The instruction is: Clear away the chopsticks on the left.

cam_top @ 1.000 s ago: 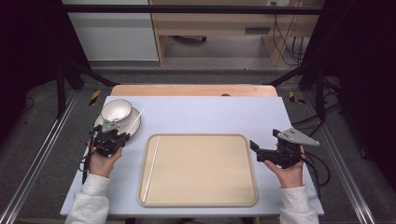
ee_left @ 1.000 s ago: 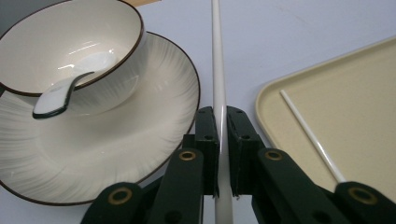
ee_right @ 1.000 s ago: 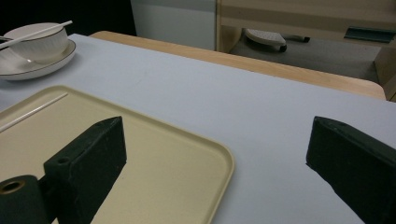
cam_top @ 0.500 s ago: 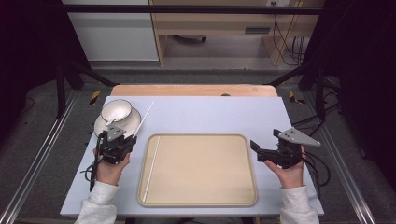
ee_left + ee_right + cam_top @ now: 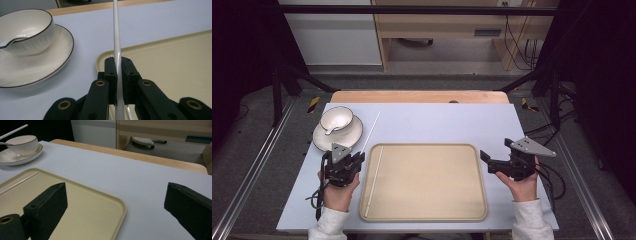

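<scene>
My left gripper [image 5: 356, 158] is shut on a white chopstick [image 5: 371, 131] just left of the beige tray [image 5: 472, 200]. The stick points away towards the table's back. In the left gripper view the jaws [image 5: 119, 67] pinch this chopstick [image 5: 116, 37] near its lower end. A second white chopstick [image 5: 374, 180] lies inside the tray along its left rim. My right gripper [image 5: 487, 162] hovers open at the tray's right edge, with nothing between its jaws [image 5: 115, 192]. Under them lie the tray's corner [image 5: 110, 202] and the blue tabletop.
A white bowl [image 5: 336, 119] with a dark rim sits on a white plate [image 5: 347, 137] at the back left, with a spoon handle [image 5: 7, 44] resting in it. The blue mat [image 5: 437, 120] covers the table, and a wooden strip [image 5: 412, 96] runs along the far edge.
My left gripper has moved right and back towards the person, from beside the plate to the tray's left edge, with the chopstick in it. The right gripper has barely moved.
</scene>
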`<act>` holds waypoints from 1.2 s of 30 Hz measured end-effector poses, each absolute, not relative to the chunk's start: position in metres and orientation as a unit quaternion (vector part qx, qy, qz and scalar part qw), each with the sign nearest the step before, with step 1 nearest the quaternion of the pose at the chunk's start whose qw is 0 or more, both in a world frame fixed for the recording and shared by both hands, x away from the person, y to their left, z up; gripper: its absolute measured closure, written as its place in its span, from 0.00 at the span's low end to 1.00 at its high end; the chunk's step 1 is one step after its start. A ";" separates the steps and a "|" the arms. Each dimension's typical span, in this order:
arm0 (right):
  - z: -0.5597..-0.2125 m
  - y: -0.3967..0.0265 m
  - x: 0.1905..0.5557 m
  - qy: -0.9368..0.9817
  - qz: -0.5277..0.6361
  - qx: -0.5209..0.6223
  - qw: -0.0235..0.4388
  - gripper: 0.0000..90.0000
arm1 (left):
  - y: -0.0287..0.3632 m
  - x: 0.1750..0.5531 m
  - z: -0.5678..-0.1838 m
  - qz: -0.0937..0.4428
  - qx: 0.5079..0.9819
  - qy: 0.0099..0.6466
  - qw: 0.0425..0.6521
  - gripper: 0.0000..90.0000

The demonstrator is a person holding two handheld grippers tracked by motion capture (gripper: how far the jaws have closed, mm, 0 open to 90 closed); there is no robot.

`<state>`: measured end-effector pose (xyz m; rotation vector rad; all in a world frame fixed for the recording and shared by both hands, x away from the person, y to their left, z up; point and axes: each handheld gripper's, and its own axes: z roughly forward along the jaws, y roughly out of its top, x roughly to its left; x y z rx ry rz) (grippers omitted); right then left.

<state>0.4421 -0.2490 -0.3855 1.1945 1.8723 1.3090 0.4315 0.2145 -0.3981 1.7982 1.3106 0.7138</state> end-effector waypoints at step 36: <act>-0.390 -0.244 0.445 0.707 0.480 0.443 0.272 0.06 | 0.177 0.389 -0.461 0.244 0.666 0.569 0.416 0.93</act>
